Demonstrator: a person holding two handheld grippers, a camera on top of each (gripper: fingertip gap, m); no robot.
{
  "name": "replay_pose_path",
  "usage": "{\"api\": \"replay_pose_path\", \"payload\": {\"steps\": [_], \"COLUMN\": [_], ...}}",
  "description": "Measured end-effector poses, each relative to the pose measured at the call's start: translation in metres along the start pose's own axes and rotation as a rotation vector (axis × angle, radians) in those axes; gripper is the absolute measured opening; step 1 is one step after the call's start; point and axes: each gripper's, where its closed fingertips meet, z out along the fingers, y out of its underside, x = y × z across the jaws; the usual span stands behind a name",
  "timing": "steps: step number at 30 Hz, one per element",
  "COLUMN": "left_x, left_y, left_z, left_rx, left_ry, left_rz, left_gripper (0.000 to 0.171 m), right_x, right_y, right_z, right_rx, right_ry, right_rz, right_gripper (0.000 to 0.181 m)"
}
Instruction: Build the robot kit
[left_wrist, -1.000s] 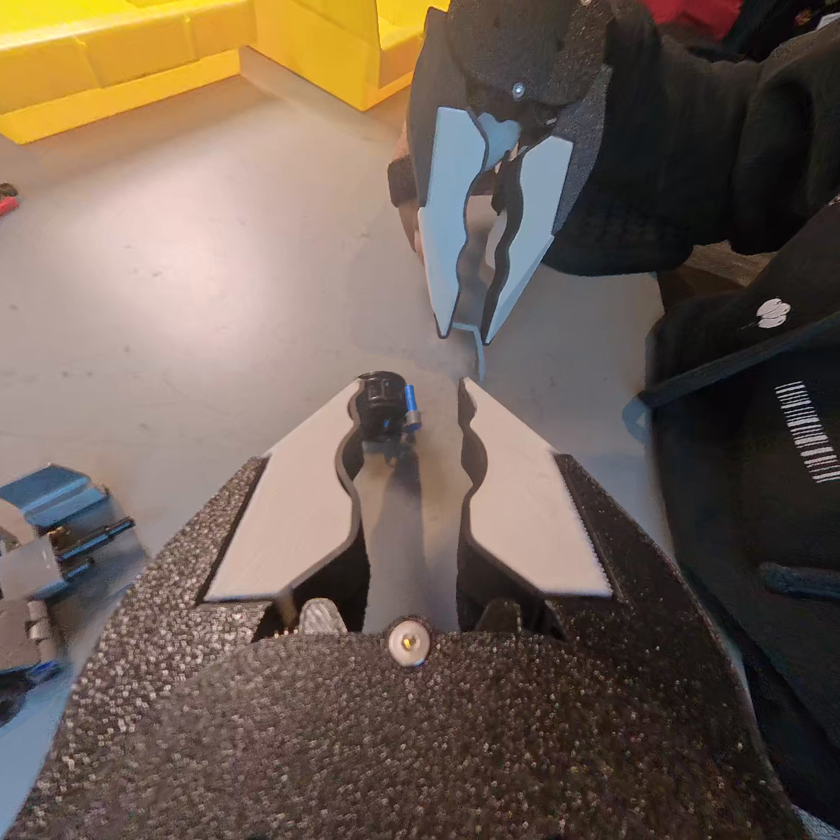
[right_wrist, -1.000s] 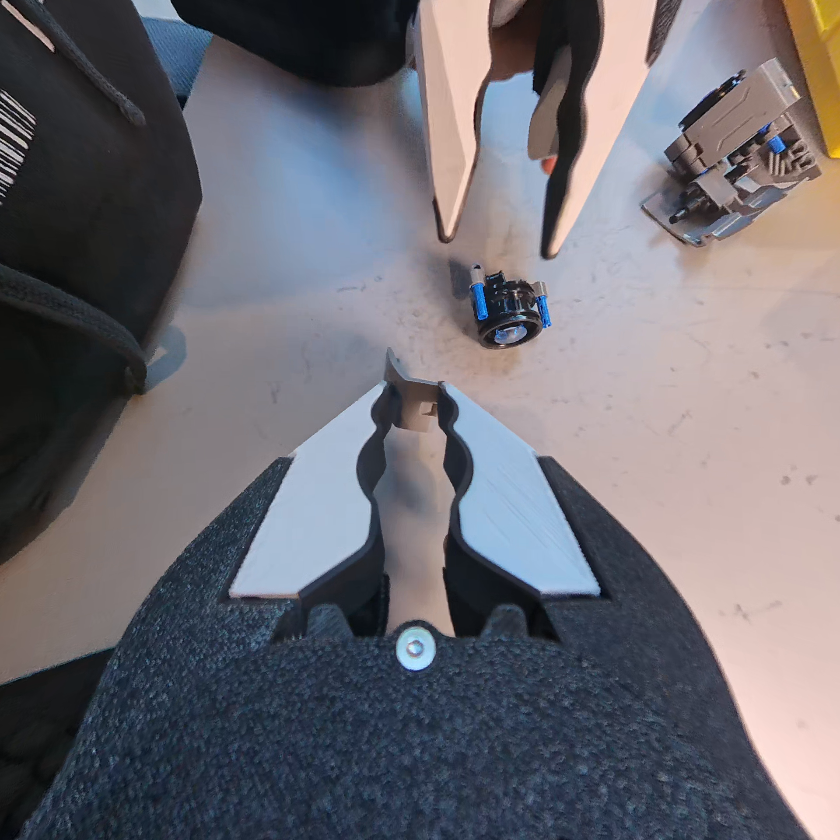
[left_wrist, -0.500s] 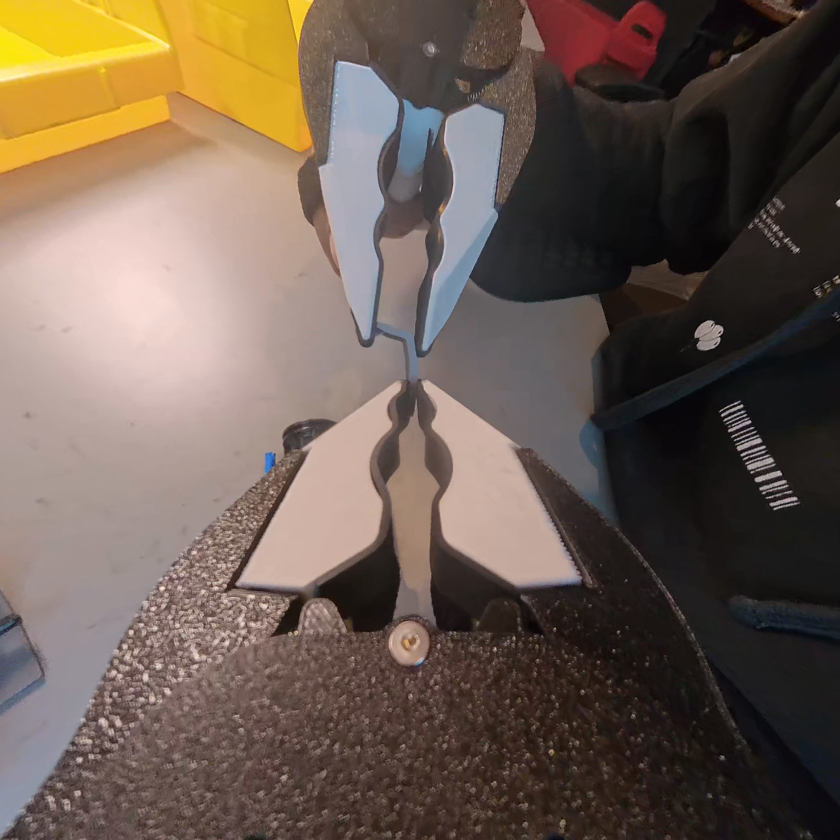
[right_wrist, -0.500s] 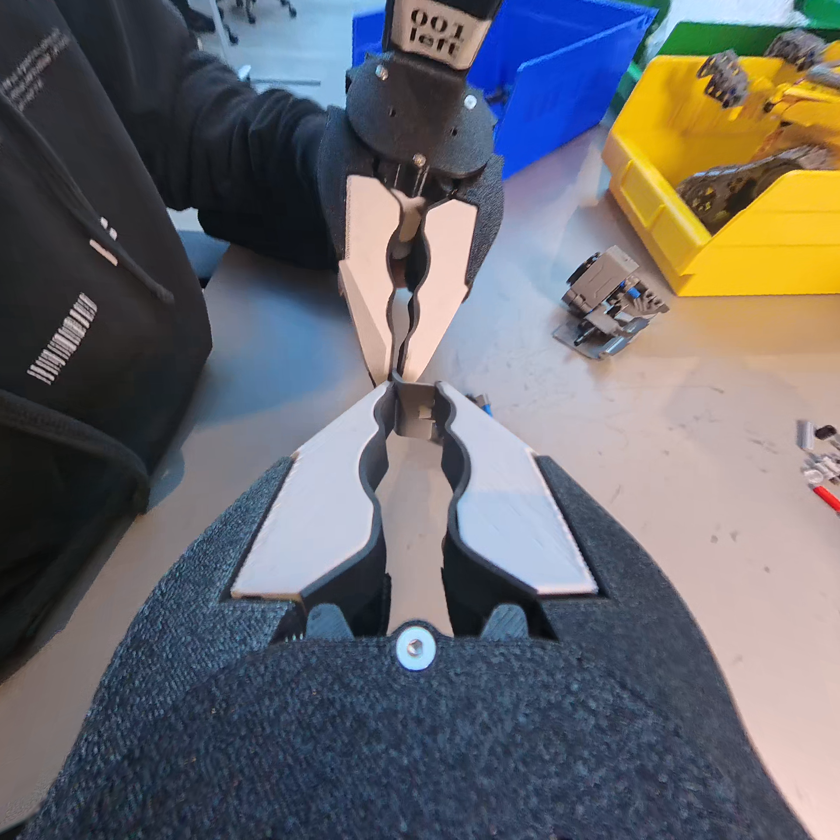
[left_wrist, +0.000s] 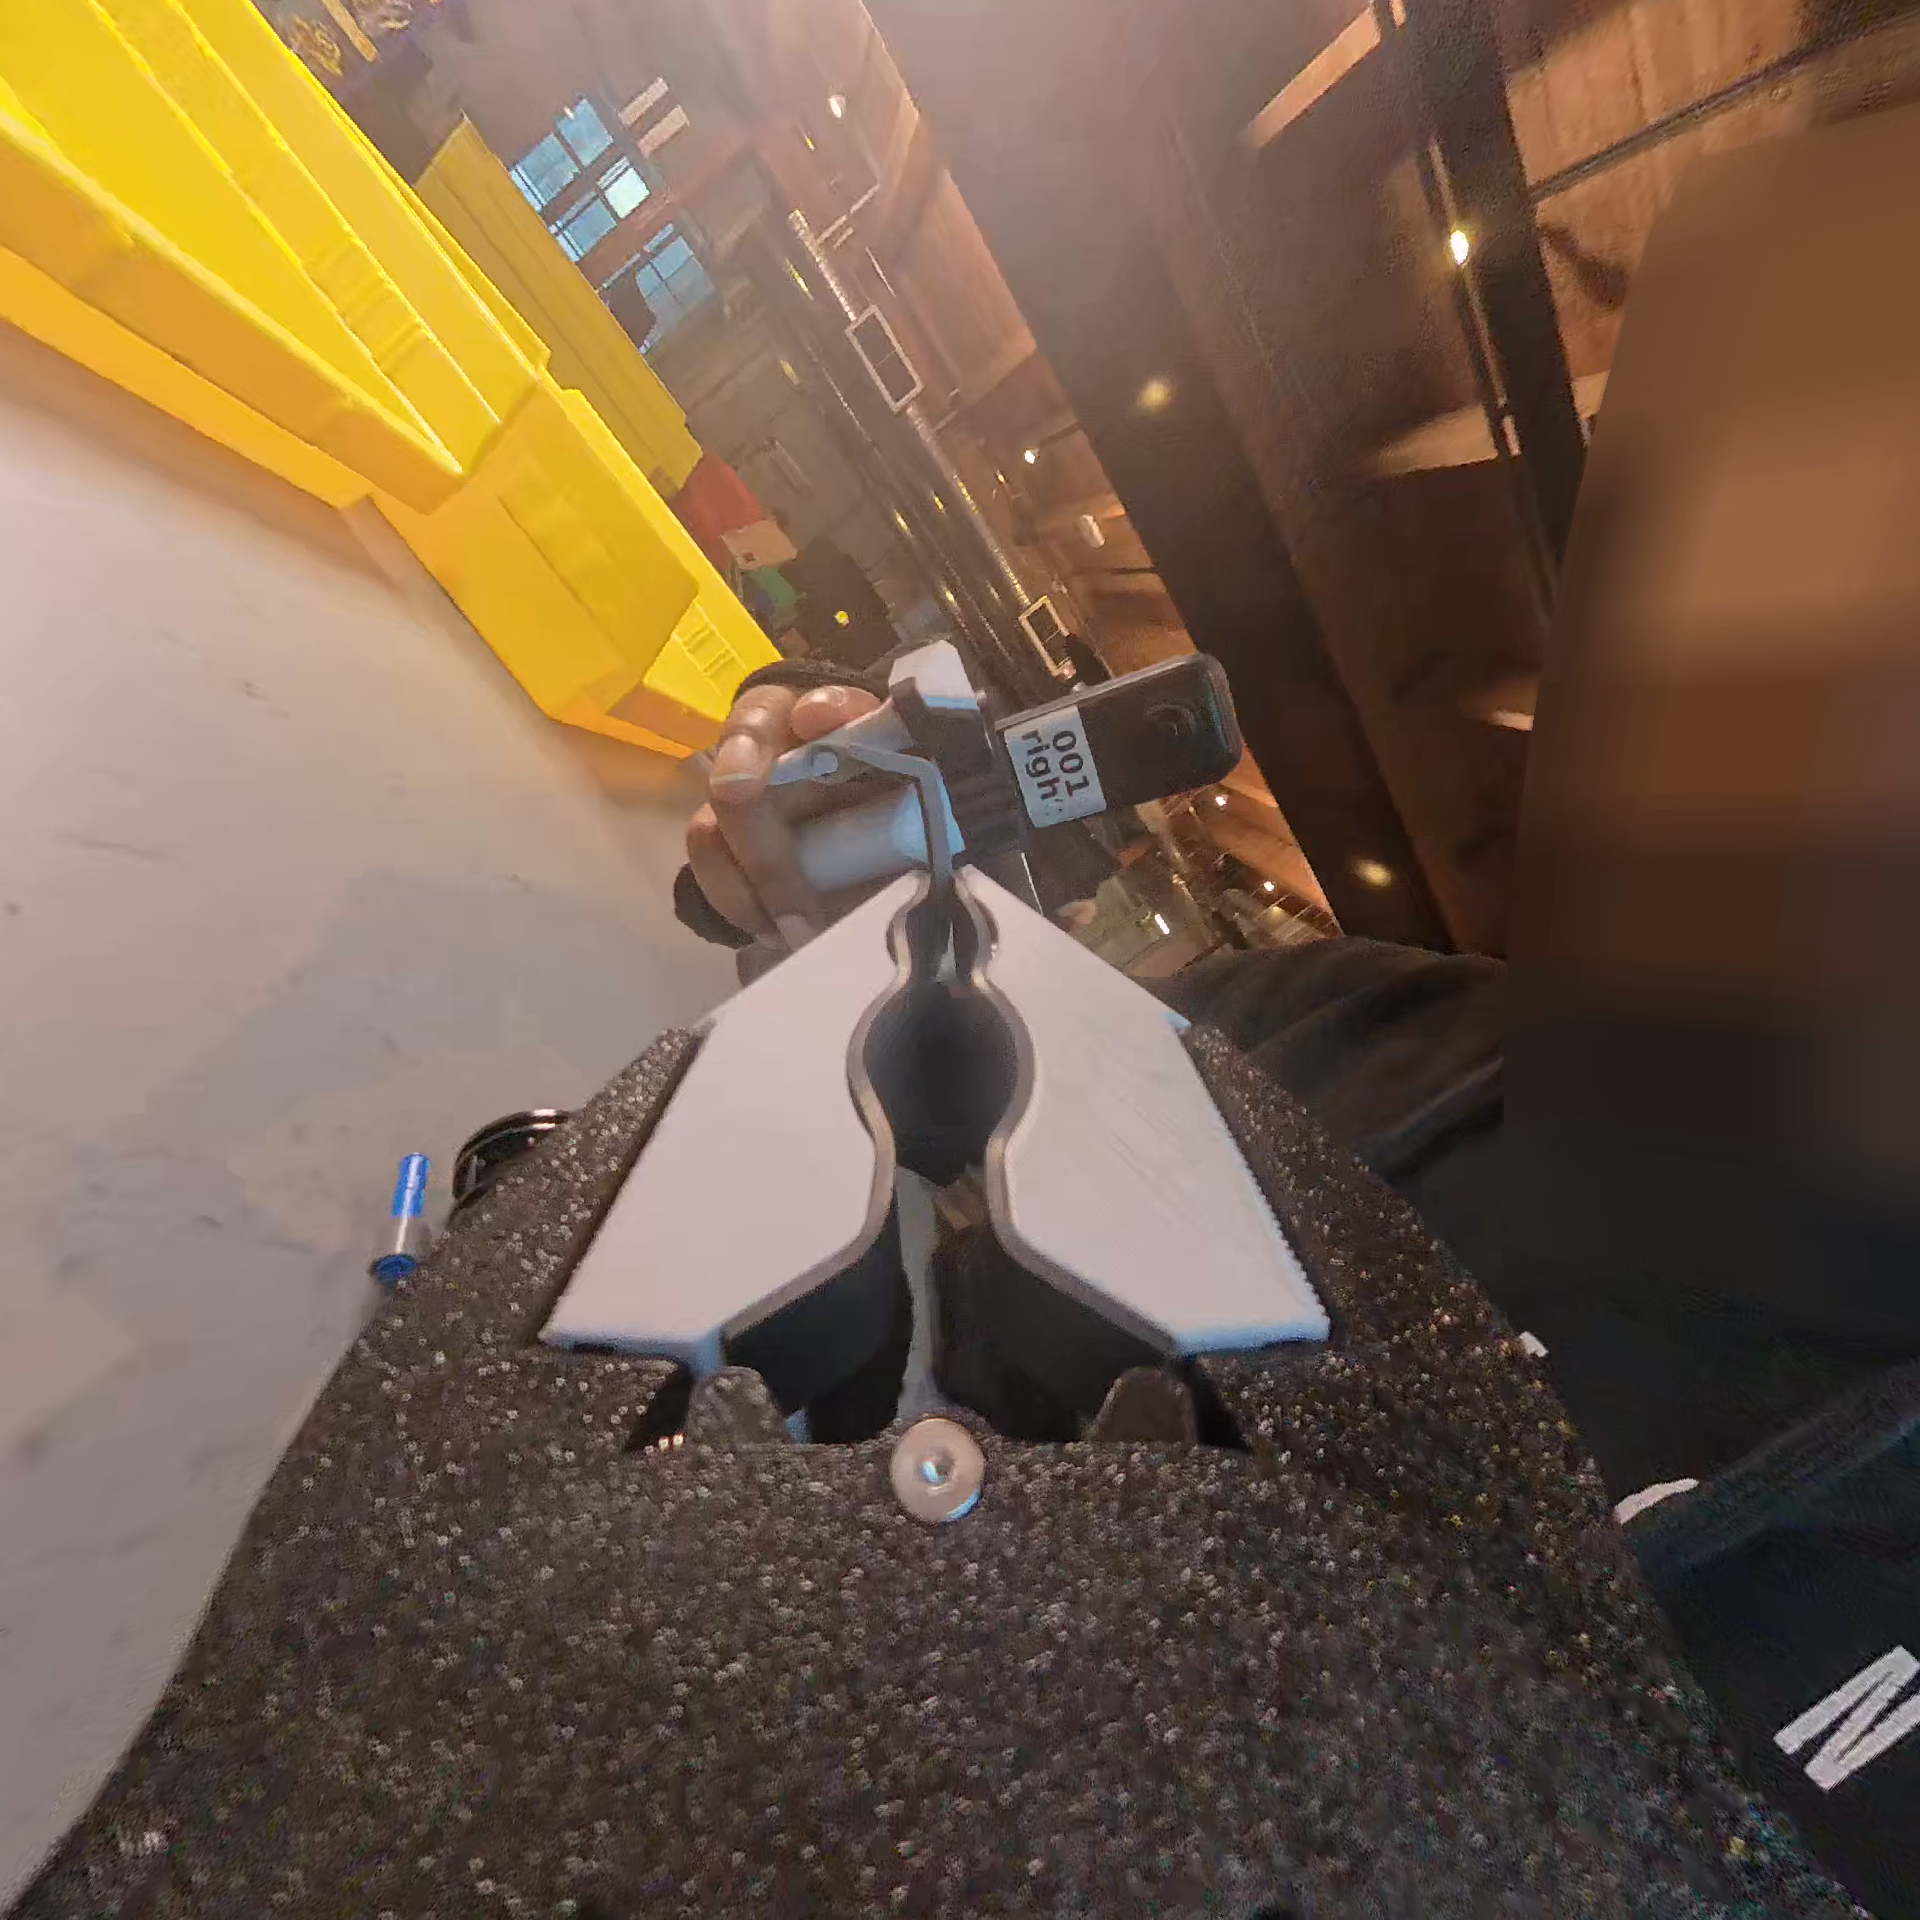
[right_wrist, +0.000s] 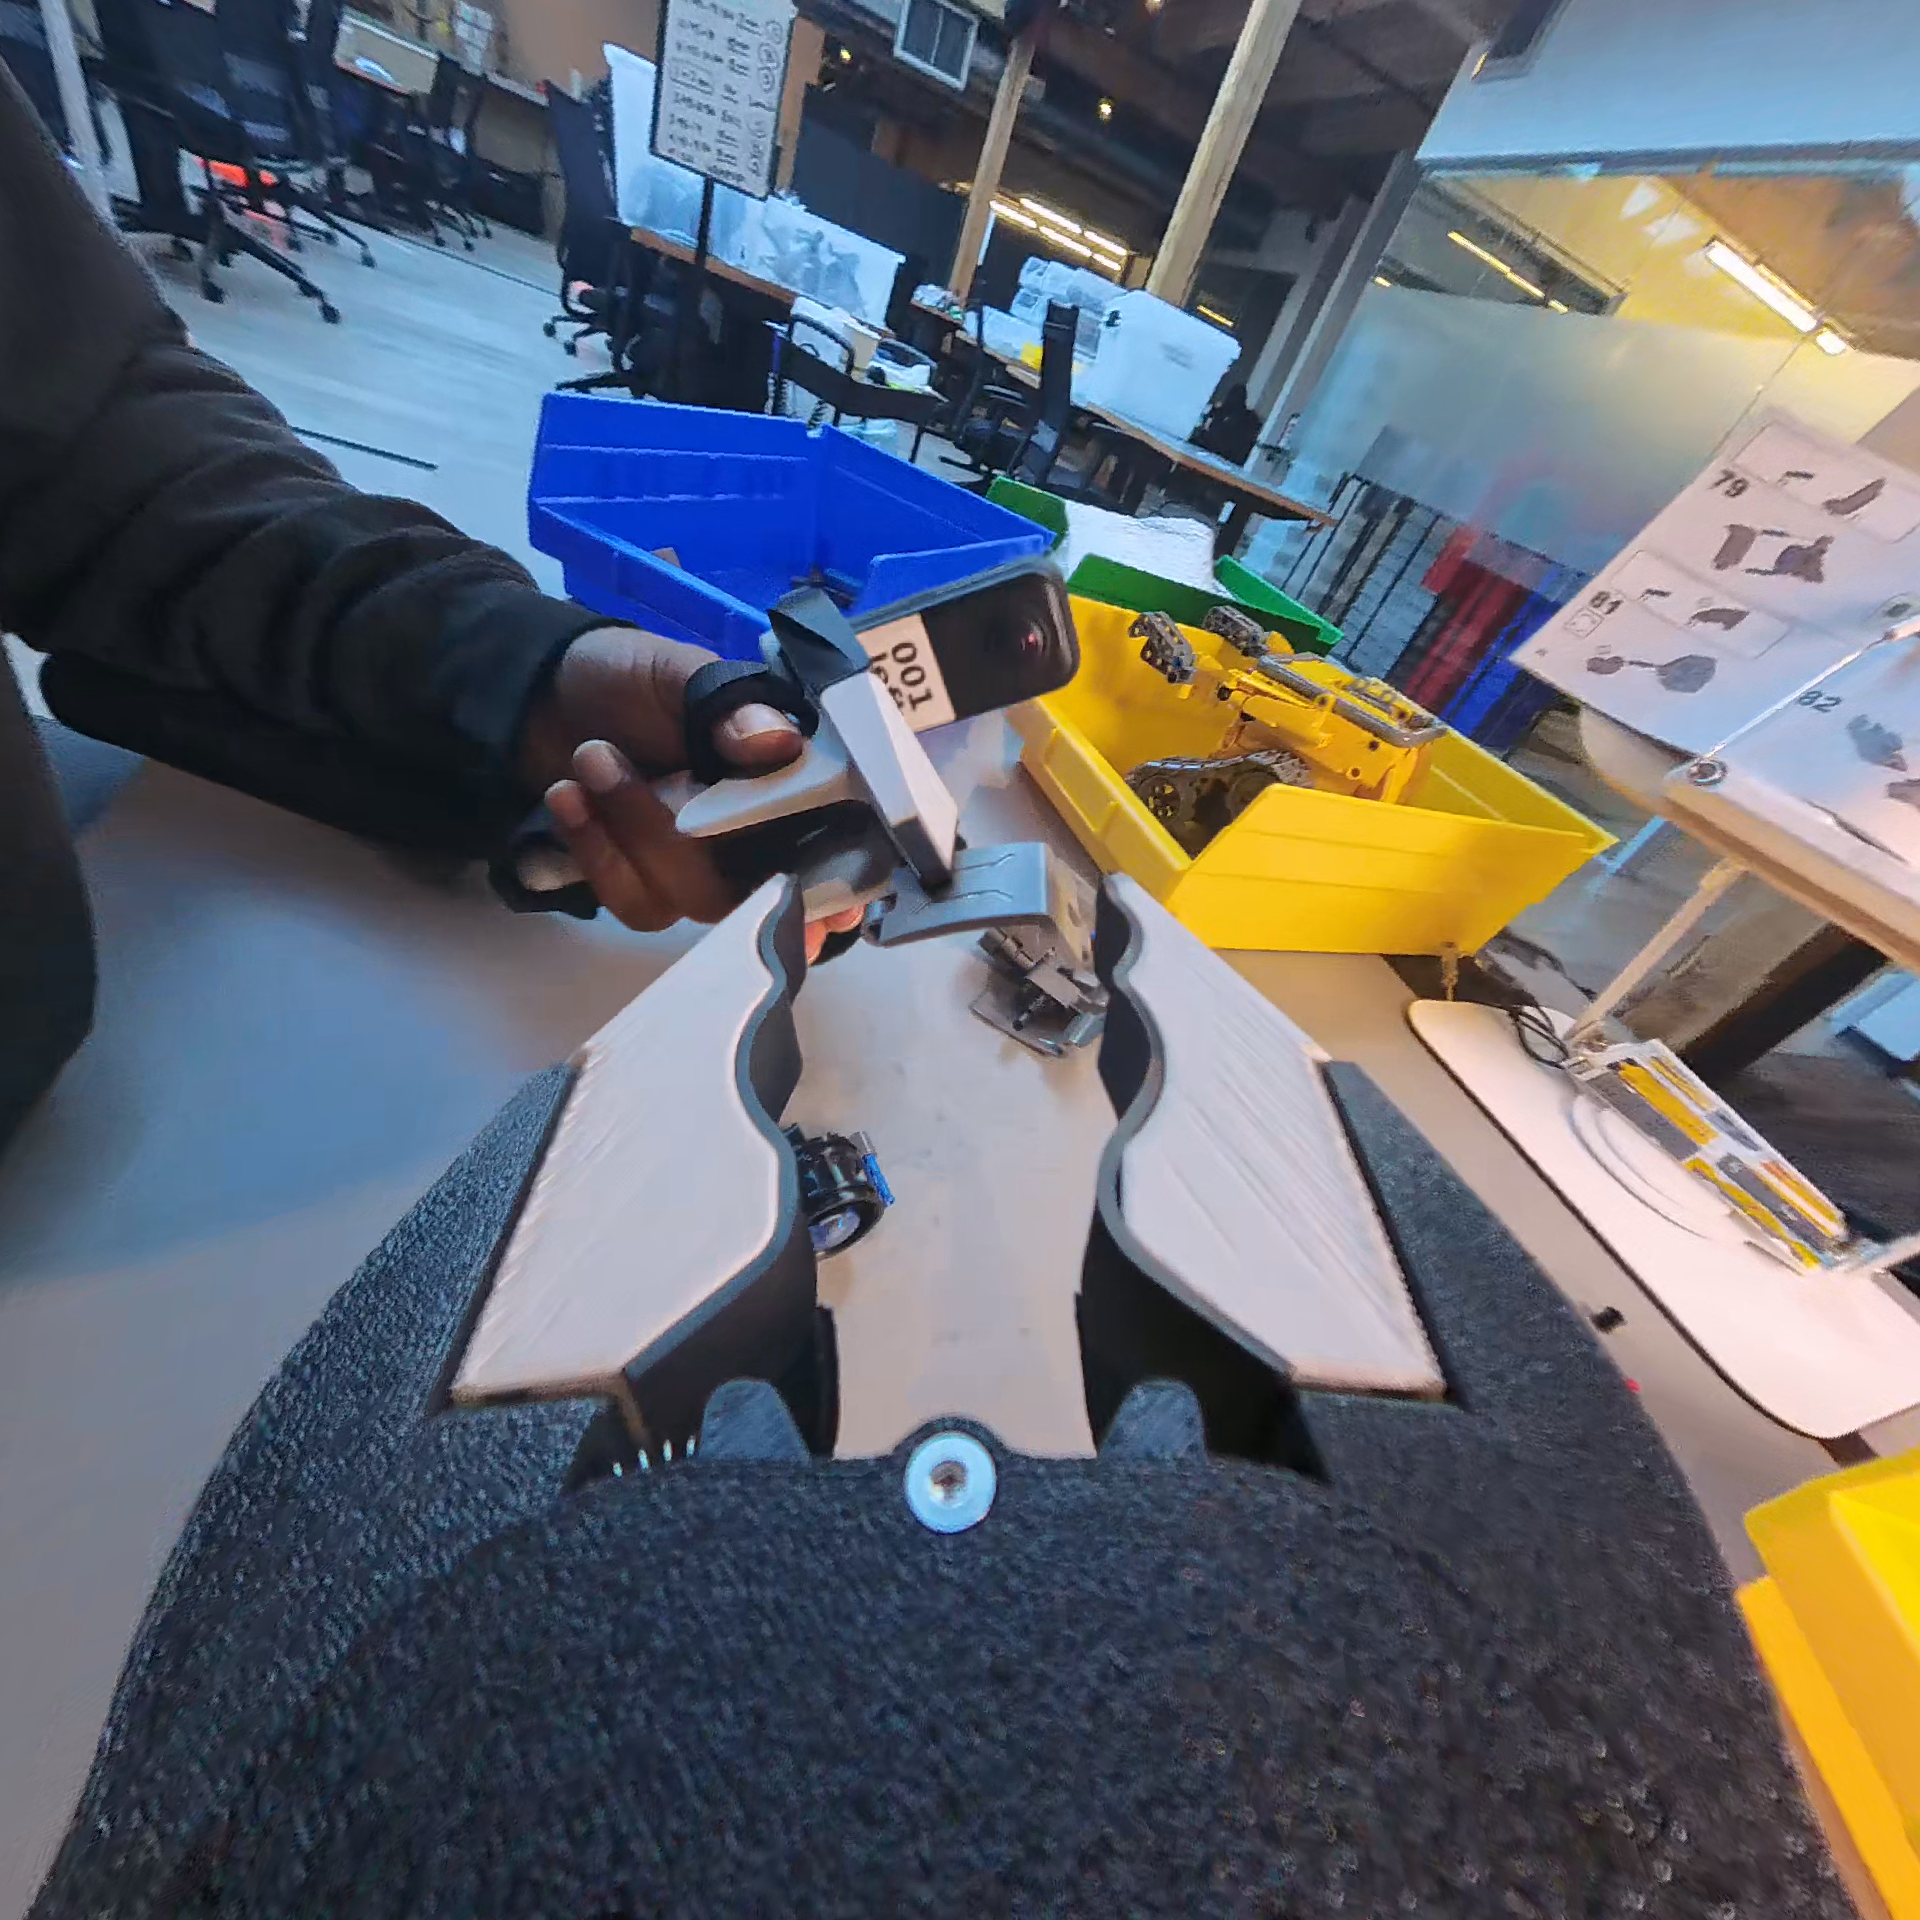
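Left gripper (left_wrist: 940, 940): fingers pressed together on a thin grey panel (right_wrist: 977, 894), pinched by its edge at the tips; in the right wrist view it shows farther off (right_wrist: 920, 868), held by a hand (right_wrist: 644, 790) in a black sleeve.
Right gripper (right_wrist: 951, 925): fingers spread wide, nothing between them; it sits just beside the panel, and whether it touches it I cannot tell. In the left wrist view only its grey handle and camera block show, gripped by the other hand (left_wrist: 758, 810).
Panel: off the table (right_wrist: 312, 1039), flat face up in the right wrist view, edge-on in the left wrist view (left_wrist: 935, 831).
Black wheel part (right_wrist: 836, 1195): on the table with a blue pin, partly hidden behind the right gripper's left finger; in the left wrist view only its rim (left_wrist: 509, 1138) and a blue pin (left_wrist: 405, 1216) peek out beside the left gripper's body.
Grey block build (right_wrist: 1039, 992): on the table beyond the panel.
Yellow bin (right_wrist: 1351, 873): past the grey build, holding a yellow tracked model (right_wrist: 1278, 727).
Blue bin (right_wrist: 727, 520): behind the left hand.
Green bin (right_wrist: 1195, 603): behind the yellow bin.
Instruction sheets (right_wrist: 1766, 623): on a stand at far right.
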Motion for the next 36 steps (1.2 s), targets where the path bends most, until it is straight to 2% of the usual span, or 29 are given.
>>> {"api": "replay_pose_path", "payload": {"steps": [4,8,11,16,18,21,23,25,27,30,34,36], "left_x": [0.001,0.002,0.002,0.003,0.001,-0.009,-0.023,-0.040,-0.054,-0.066,-0.081,-0.089], "left_y": [0.001,0.002,0.003,0.007,0.008,0.008,0.014,0.025,0.038,0.057,0.065,0.068], "left_z": [0.002,0.002,0.003,0.004,0.003,-0.005,-0.014,-0.022,-0.025,-0.023,-0.024,-0.025], "left_rx": [0.014,0.016,0.012,-0.016,-0.050,-0.146,-0.263,-0.412,-0.544,-0.676,-0.772,-0.815], "left_ry": [0.026,0.039,0.030,0.036,0.002,-0.144,-0.295,-0.445,-0.556,-0.628,-0.721,-0.751], "left_rz": [-0.038,-0.052,-0.037,-0.041,0.008,0.196,0.353,0.511,0.641,0.737,0.824,0.865], "left_gripper": [0.001,0.001,0.001,0.002,0.005,0.019,0.027,0.031,0.031,0.034,0.044,0.041], "right_x": [-0.001,0.003,0.004,-0.002,-0.001,0.008,0.017,0.017,0.008,-0.008,-0.022,-0.023], "right_y": [0.004,0.007,0.009,0.012,0.012,0.020,0.031,0.052,0.086,0.116,0.125,0.128], "right_z": [0.003,0.004,0.004,0.005,0.003,-0.003,-0.008,-0.014,-0.024,-0.037,-0.042,-0.042], "right_rx": [-0.025,-0.036,-0.044,-0.061,-0.055,-0.081,-0.135,-0.261,-0.462,-0.640,-0.725,-0.746], "right_ry": [0.001,0.023,0.016,-0.046,-0.065,-0.055,-0.038,-0.063,-0.125,-0.202,-0.252,-0.246], "right_rz": [-0.007,0.003,0.057,0.126,0.173,0.210,0.219,0.218,0.214,0.233,0.241,0.233], "right_gripper": [0.047,0.048,0.053,0.047,0.047,0.047,0.047,0.047,0.047,0.047,0.046,0.047]}}
